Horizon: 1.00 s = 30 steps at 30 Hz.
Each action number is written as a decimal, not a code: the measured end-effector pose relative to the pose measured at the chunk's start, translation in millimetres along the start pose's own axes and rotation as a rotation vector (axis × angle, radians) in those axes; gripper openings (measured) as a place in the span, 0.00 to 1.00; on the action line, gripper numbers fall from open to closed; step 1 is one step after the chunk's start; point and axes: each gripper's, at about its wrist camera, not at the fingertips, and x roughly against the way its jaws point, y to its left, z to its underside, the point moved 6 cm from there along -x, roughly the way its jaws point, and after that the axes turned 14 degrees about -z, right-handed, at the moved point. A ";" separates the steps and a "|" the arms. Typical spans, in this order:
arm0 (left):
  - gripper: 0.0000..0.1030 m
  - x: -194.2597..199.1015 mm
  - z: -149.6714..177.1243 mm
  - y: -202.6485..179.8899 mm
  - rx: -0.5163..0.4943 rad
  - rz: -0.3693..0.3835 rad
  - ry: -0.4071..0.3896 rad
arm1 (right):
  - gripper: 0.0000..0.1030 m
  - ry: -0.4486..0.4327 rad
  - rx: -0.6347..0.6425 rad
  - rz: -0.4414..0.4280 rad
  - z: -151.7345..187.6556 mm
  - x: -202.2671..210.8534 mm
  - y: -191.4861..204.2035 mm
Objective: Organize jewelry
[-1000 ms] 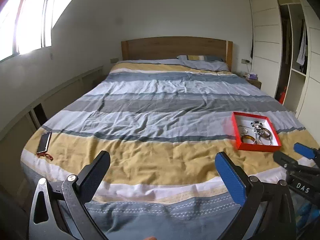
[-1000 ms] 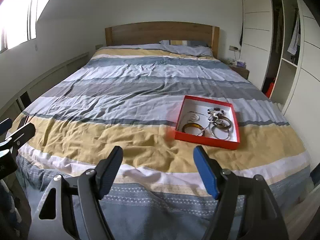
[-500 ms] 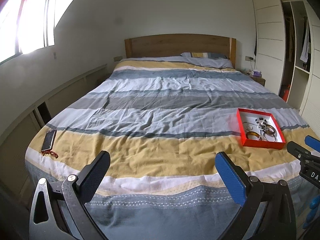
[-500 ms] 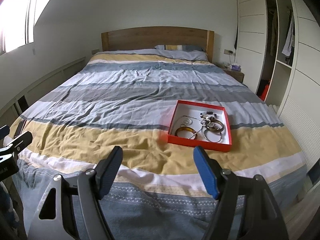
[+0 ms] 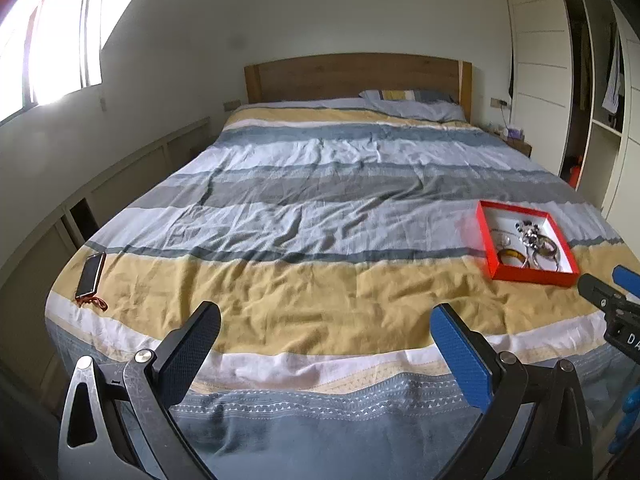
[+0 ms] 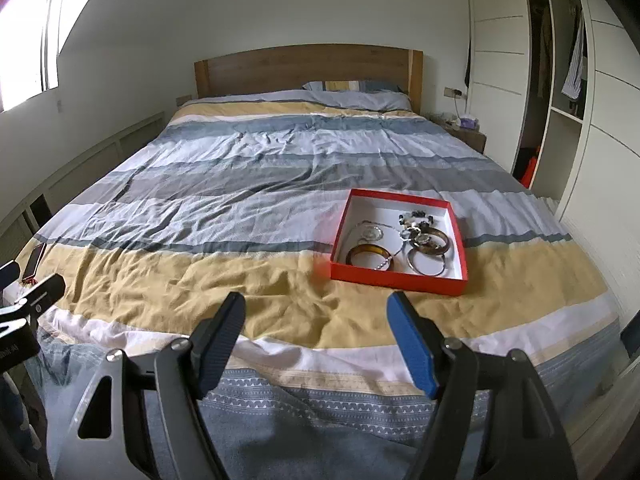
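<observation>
A bed [image 6: 248, 168] with a striped duvet carries a red tray [image 6: 396, 278] of jewelry, a phone [image 5: 91, 269] near the opposite edge, and a pillow [image 6: 360, 98].

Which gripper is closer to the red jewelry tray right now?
Right. The right gripper faces the red tray just ahead; the left gripper sits farther off, with the tray to its right.

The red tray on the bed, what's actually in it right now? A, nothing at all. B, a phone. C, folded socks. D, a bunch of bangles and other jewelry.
D: the right wrist view shows the red tray holding an amber bangle, a silver bangle and other tangled jewelry, while the phone lies apart at the bed's far left edge.
</observation>
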 end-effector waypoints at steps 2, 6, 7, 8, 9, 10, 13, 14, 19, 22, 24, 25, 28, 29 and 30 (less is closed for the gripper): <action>0.99 -3.5 1.8 -2.2 -0.004 0.001 0.010 | 0.70 0.005 -0.003 0.002 0.4 -2.6 -1.9; 0.99 -9.3 3.8 -4.4 -0.009 -0.005 0.022 | 0.70 0.007 -0.016 0.000 1.6 -6.8 -6.2; 0.99 -10.5 3.8 -4.2 -0.009 -0.006 0.024 | 0.70 0.009 -0.018 -0.002 2.3 -7.7 -6.9; 0.99 -12.2 4.6 -4.2 -0.012 -0.009 0.026 | 0.70 0.010 -0.019 -0.002 2.9 -8.8 -7.4; 0.99 -14.3 5.5 -4.4 -0.015 -0.013 0.029 | 0.70 0.013 -0.017 -0.001 3.9 -10.1 -7.5; 0.99 -16.8 6.7 -4.3 -0.017 -0.014 0.034 | 0.70 0.015 -0.015 0.001 4.6 -11.4 -7.7; 0.99 -22.5 9.8 -4.4 -0.025 -0.017 0.045 | 0.70 0.023 -0.030 -0.006 6.4 -14.9 -11.6; 0.99 -24.3 10.6 -4.4 -0.026 -0.018 0.048 | 0.70 0.023 -0.031 -0.005 6.7 -15.4 -12.4; 0.99 -32.6 14.1 -2.5 -0.025 -0.021 0.067 | 0.70 0.031 -0.046 0.005 8.6 -19.2 -19.7; 0.99 -37.0 15.7 -1.1 -0.024 -0.023 0.077 | 0.70 0.039 -0.052 0.001 11.0 -22.3 -21.3; 0.99 -39.8 16.3 -0.1 -0.024 -0.025 0.084 | 0.70 0.042 -0.055 0.000 11.8 -23.9 -22.4; 0.99 -40.6 16.4 0.0 -0.023 -0.027 0.086 | 0.70 0.041 -0.055 0.000 11.8 -23.4 -22.5; 0.99 -42.7 17.0 0.4 -0.020 -0.026 0.092 | 0.70 0.040 -0.056 0.003 12.2 -24.5 -23.3; 0.99 -43.2 17.3 0.5 -0.019 -0.026 0.094 | 0.70 0.041 -0.059 0.004 12.9 -25.1 -24.3; 0.99 -43.2 17.3 1.1 -0.019 -0.027 0.094 | 0.70 0.041 -0.063 0.004 13.8 -25.9 -25.4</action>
